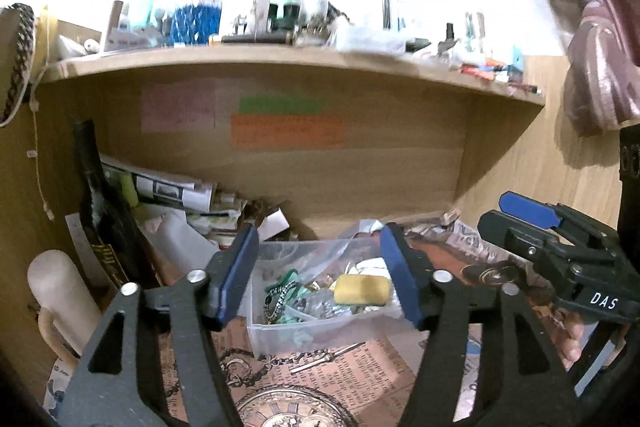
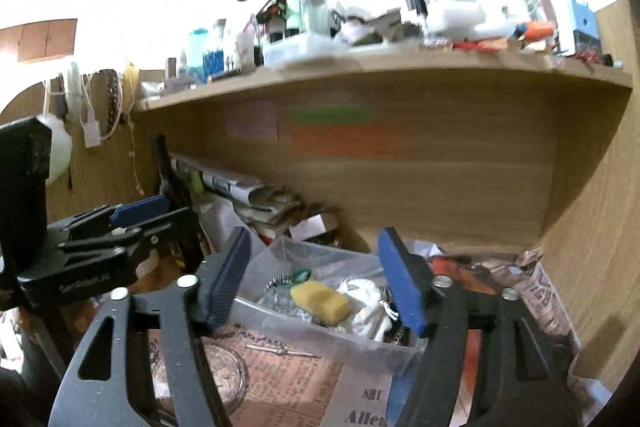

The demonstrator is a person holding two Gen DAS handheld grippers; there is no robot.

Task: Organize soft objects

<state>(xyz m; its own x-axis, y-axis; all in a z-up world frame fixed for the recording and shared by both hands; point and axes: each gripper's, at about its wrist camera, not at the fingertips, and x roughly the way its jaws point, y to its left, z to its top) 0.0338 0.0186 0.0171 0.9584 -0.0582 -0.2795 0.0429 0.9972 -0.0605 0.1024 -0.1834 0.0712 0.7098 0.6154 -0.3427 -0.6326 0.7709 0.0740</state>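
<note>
A yellow sponge [image 1: 363, 290] lies in a clear plastic bin [image 1: 256, 311], on top of a jumble of small items that includes a green-and-white cord [image 1: 280, 293] just left of it and something white [image 2: 366, 297] just right of it. The bin sits on a paper printed with text and a pocket watch [image 1: 288, 409], under a cluttered wooden shelf [image 1: 280, 57]. The left gripper [image 1: 318, 277] hangs above the bin's near side, jaws spread wide and holding nothing, the sponge visible between its blue pads. The right gripper [image 2: 316, 281] hangs just to the right of the bin, jaws equally wide and empty. A dark bottle [image 1: 100, 211] leans well left of the bin.
</note>
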